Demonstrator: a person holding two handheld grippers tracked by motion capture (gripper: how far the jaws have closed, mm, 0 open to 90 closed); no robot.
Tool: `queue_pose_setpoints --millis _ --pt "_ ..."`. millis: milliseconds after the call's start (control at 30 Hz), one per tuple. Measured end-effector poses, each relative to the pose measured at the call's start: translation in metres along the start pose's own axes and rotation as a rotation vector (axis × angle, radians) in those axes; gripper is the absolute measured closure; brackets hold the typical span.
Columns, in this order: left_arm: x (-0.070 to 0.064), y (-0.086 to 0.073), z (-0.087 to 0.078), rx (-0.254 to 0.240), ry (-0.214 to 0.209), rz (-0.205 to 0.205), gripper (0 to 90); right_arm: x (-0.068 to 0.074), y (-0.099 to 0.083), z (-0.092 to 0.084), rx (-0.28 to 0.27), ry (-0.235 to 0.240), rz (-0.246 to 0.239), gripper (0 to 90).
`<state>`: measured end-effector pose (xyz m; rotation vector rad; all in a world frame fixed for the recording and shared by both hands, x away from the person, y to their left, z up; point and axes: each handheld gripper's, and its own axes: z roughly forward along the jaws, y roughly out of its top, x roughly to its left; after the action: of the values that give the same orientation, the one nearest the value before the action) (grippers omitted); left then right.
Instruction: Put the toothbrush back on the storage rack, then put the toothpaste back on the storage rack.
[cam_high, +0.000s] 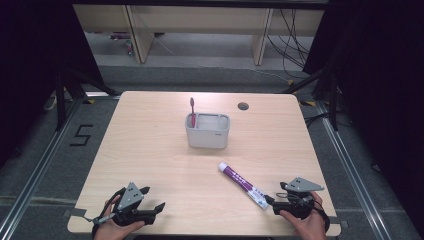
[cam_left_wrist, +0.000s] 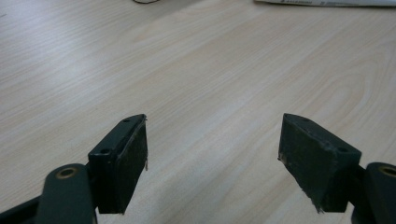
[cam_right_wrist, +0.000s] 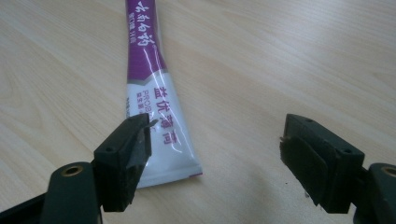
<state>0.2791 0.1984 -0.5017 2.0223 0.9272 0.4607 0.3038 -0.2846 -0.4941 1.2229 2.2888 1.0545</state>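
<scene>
The toothpaste tube (cam_high: 244, 184) lay flat on the bench (cam_high: 150, 150), in front of the white holder (cam_high: 208, 131) where a toothbrush (cam_high: 192, 111) already stood. Right gripper (cam_right_wrist: 215, 135) sat at the tube's crimped end, jaws wide, nothing gripped. Left gripper (cam_left_wrist: 212, 140) also gaped, empty. Grasp and placing remained, by my reading.

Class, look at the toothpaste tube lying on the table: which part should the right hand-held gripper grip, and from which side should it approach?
Grip the toothpaste tube across its narrow body just above the flat crimped end, coming from above. It lies flat, and that end sits nearest the open right hand-held gripper.
</scene>
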Motion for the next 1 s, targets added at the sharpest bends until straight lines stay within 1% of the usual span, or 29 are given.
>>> queue_pose_setpoints --millis 33,67,100,133,167,200,233,267,300,333,367,400,433,467,500,533,567,633,667,700,733,767,800,833,867,900,933,967,1000 --pt "-0.001 0.000 0.001 -0.005 0.003 -0.004 23.5 0.000 0.000 0.000 0.002 0.000 -0.001 25.5" --pt "-0.001 0.000 0.002 -0.002 -0.001 0.005 23.5 -0.002 0.001 0.000 -0.012 -0.007 -0.031 25.5" --pt "0.000 -0.001 0.002 0.010 0.007 0.020 23.5 0.000 0.001 0.000 -0.004 0.001 -0.004 25.5" --pt "-0.001 -0.001 0.001 0.015 0.006 0.015 23.5 -0.001 0.002 0.001 -0.010 0.000 -0.013 25.5" --pt "-0.001 -0.001 0.001 0.015 0.003 0.011 23.5 -0.001 0.002 0.001 -0.008 -0.001 -0.012 25.5" --pt "-0.001 -0.001 0.001 0.023 0.003 0.017 23.5 -0.002 0.003 0.002 -0.014 -0.008 -0.025 25.7" --pt "0.000 -0.002 0.001 0.025 0.004 0.019 23.5 -0.001 0.004 0.003 -0.009 -0.003 -0.013 27.0" --pt "0.000 -0.002 0.001 0.025 0.004 0.017 23.5 -0.002 0.005 0.004 -0.009 -0.002 -0.022 29.2" --pt "0.000 -0.001 0.001 0.027 0.005 0.017 23.5 -0.001 0.005 0.004 0.000 -0.009 0.009 29.8" --pt "-0.002 -0.001 0.004 0.001 0.007 -0.010 23.5 -0.005 0.007 0.006 0.000 -0.007 -0.004 30.7" --pt "-0.001 -0.001 0.004 0.010 0.007 0.000 23.5 -0.006 0.008 0.008 -0.002 -0.009 -0.002 32.1" --pt "-0.002 -0.001 0.004 0.017 0.002 0.001 23.5 -0.006 0.010 0.007 0.007 -0.021 0.036 32.9" --pt "-0.001 -0.001 0.004 0.030 0.005 0.020 23.5 -0.010 0.012 0.008 -0.011 -0.029 0.011 33.7" --pt "-0.003 -0.002 0.004 0.022 -0.001 0.016 23.6 -0.010 0.014 0.008 0.000 -0.024 0.057 35.4" --pt "-0.002 -0.002 0.003 0.023 -0.003 0.023 23.5 -0.017 0.018 0.011 -0.038 -0.030 0.022 36.2" --pt "-0.004 -0.002 0.004 0.012 -0.003 0.009 23.5 -0.017 0.018 0.011 -0.038 -0.030 0.022 36.2" --pt "-0.004 -0.002 0.004 0.012 -0.002 0.010 23.5 -0.018 0.020 0.012 -0.043 -0.019 0.038 36.2" --pt "-0.002 -0.003 0.002 0.026 0.001 0.023 23.7 -0.019 0.025 0.016 -0.069 -0.007 0.051 36.5" --pt "-0.002 -0.003 0.003 0.021 0.004 0.021 23.8 -0.017 0.030 0.020 -0.082 0.003 0.069 36.4" --pt "-0.001 -0.003 0.002 0.016 0.010 0.019 23.8 -0.017 0.030 0.020 -0.082 0.003 0.069 36.4" --pt "0.000 -0.003 0.001 0.023 0.010 0.024 23.8 -0.018 0.032 0.021 -0.084 -0.003 0.061 36.3" --pt "0.000 -0.003 0.001 0.032 0.010 0.036 23.9 -0.016 0.036 0.023 -0.075 -0.002 0.065 36.4" --pt "0.000 -0.003 0.001 0.028 0.012 0.034 23.8 -0.015 0.038 0.026 -0.075 0.006 0.068 37.8" --pt "-0.001 -0.003 0.001 0.031 0.005 0.034 23.9 -0.013 0.039 0.028 -0.080 0.005 0.094 42.0" --pt "-0.001 -0.003 0.001 0.032 0.006 0.037 24.4 -0.013 0.042 0.030 -0.084 0.018 0.075 48.5" --pt "-0.002 -0.003 0.002 0.027 0.004 0.026 24.5 -0.012 0.043 0.032 -0.077 0.022 0.055 50.5" --pt "-0.002 -0.003 0.003 0.027 0.002 0.031 24.6 -0.010 0.045 0.033 -0.065 0.026 0.057 52.8" --pt "-0.002 -0.003 0.003 0.022 -0.001 0.031 26.0 -0.003 0.049 0.037 -0.054 0.028 0.073 63.1" --pt "-0.002 -0.003 0.003 0.032 -0.004 0.041 26.0 -0.003 0.049 0.037 -0.054 0.028 0.073 63.1"
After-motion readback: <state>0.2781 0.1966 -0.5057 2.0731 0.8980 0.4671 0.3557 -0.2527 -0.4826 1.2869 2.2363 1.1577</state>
